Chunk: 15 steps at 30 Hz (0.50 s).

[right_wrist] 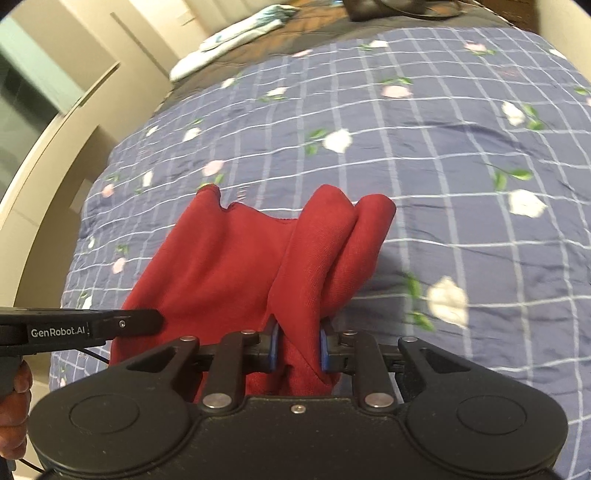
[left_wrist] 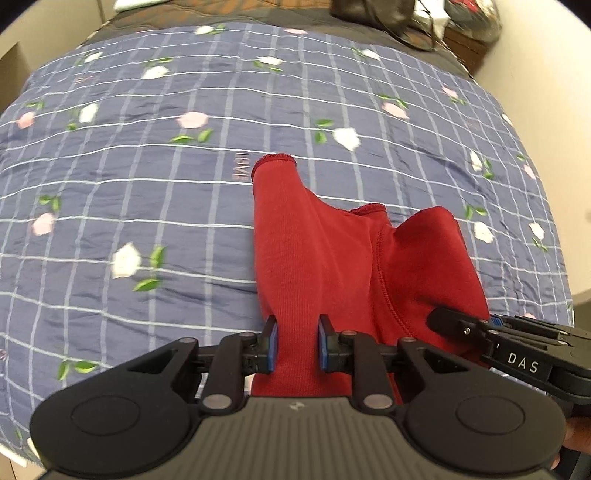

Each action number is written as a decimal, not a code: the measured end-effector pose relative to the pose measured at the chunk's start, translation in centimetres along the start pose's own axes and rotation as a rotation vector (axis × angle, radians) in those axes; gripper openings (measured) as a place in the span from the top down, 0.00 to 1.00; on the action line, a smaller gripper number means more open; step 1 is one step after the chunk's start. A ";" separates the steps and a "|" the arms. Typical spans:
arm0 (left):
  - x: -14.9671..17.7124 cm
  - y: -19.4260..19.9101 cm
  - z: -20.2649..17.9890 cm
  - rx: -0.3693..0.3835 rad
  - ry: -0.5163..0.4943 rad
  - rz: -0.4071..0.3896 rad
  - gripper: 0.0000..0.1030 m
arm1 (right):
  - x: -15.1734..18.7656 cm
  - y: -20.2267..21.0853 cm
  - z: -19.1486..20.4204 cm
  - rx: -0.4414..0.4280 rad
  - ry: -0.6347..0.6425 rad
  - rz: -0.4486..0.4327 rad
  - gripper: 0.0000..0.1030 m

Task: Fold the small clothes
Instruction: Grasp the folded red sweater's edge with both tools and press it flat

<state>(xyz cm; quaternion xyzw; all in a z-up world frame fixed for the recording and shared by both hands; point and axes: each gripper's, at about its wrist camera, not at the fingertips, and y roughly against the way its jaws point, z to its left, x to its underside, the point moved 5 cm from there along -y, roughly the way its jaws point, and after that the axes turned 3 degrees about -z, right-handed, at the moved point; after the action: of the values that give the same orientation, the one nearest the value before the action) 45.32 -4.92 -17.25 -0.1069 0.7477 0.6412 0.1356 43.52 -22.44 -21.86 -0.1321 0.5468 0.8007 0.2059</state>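
Over the flowered blue bedspread (left_wrist: 147, 177), the left gripper (left_wrist: 297, 343) and right gripper (right_wrist: 298, 347) each clamp the near edge of the red garment (left_wrist: 317, 251), seemingly mid-fold, so next they should carry that edge forward together and lay it flat.

Bed covered by blue checked floral quilt (left_wrist: 147, 177), brown blanket (right_wrist: 295, 22) beyond it, cream walls (right_wrist: 48, 155) either side, wooden furniture (left_wrist: 465, 48) at far right corner.
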 end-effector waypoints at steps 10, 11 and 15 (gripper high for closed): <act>1.7 0.5 7.1 -0.042 0.057 0.023 0.79 | 1.3 -3.4 5.6 -0.030 0.013 0.062 0.79; 2.1 0.3 7.7 -0.042 0.061 0.033 0.78 | 1.5 -3.7 5.7 -0.027 0.003 0.073 0.79; 3.2 -1.0 9.5 -0.040 0.060 0.073 0.78 | 3.0 -4.9 5.4 0.003 -0.071 0.117 0.79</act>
<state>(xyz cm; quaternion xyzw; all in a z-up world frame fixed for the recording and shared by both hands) 43.31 4.31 -20.62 -0.1013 0.7418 0.6571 0.0876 43.26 -15.27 -25.21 -0.0713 0.5473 0.8146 0.1783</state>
